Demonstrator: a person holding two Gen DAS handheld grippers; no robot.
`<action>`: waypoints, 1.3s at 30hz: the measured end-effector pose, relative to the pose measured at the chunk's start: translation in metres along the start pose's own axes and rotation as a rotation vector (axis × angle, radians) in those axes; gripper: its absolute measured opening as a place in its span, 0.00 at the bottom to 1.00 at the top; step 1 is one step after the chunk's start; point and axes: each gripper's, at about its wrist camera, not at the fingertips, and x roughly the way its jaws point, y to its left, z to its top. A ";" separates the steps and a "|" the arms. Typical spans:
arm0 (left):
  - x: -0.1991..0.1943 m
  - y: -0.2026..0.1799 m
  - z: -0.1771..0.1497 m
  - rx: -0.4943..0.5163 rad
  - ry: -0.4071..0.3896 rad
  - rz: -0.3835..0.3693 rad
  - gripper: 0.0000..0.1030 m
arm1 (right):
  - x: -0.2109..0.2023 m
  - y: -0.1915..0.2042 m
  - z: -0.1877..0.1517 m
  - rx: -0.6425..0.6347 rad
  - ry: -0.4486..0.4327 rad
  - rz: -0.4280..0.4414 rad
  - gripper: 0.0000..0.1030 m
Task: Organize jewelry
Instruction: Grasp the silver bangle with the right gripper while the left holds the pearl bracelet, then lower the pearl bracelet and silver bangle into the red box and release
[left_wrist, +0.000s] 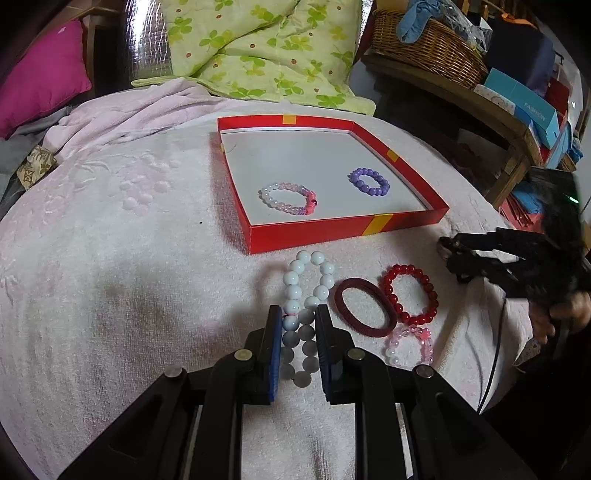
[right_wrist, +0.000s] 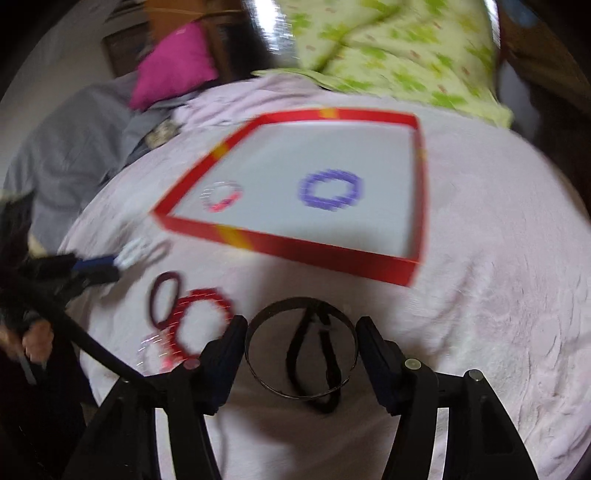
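A red box lid (left_wrist: 343, 232) (right_wrist: 332, 254) with a white floor lies on the pink blanket. It holds a purple bead bracelet (left_wrist: 369, 181) (right_wrist: 330, 195) and a pale pink bead bracelet (left_wrist: 289, 199) (right_wrist: 221, 196). My left gripper (left_wrist: 298, 314) is shut on a white bead bracelet (left_wrist: 308, 291), squeezed into a long loop on the blanket. Beside it lie a dark red hair band (left_wrist: 365, 308), a red bead bracelet (left_wrist: 409, 293) and a small pink bracelet (left_wrist: 409, 345). My right gripper (right_wrist: 302, 325) is open around a thin dark bangle (right_wrist: 301, 349) with a dark hair tie (right_wrist: 314, 369) inside it.
A green floral quilt (left_wrist: 266, 48) and a magenta pillow (left_wrist: 44, 74) lie behind the box. A wicker basket (left_wrist: 424, 48) and boxes (left_wrist: 524, 103) stand on a wooden shelf at the right. The right wrist view is motion-blurred.
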 end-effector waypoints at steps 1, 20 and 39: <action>-0.001 0.001 0.000 -0.003 -0.001 0.002 0.18 | -0.007 0.010 0.000 -0.027 -0.026 -0.006 0.62; -0.008 -0.001 0.053 0.036 -0.097 -0.032 0.18 | -0.037 -0.037 0.058 0.344 -0.333 0.063 0.62; 0.116 0.007 0.173 0.054 0.019 0.020 0.18 | 0.098 -0.084 0.160 0.539 -0.120 -0.028 0.62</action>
